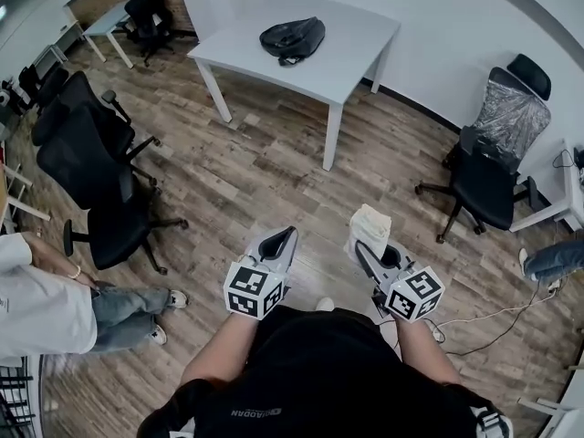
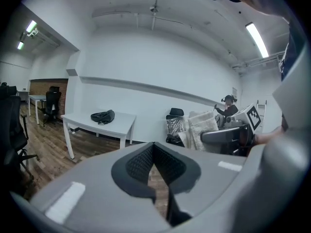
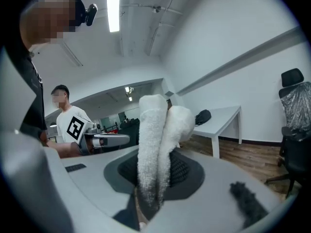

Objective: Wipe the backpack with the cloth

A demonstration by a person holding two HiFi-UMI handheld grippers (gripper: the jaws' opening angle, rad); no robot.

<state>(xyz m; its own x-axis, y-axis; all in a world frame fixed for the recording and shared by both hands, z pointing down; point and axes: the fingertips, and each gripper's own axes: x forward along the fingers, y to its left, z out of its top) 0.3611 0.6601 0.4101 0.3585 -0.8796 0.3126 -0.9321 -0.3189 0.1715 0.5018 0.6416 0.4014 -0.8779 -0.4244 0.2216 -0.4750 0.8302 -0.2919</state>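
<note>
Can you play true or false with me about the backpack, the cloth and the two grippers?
1. The backpack lies on the white table. True.
2. The right gripper holds the cloth. True.
3. The left gripper holds a sponge. False: it is shut with nothing in it.
4. The cloth is touching the backpack. False: they are far apart.

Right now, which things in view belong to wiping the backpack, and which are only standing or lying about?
For the job:
cloth, held in the jaws of the right gripper
backpack on the white table

Not in use:
black office chairs
plastic-wrapped chair
left gripper, jaws shut on nothing
</note>
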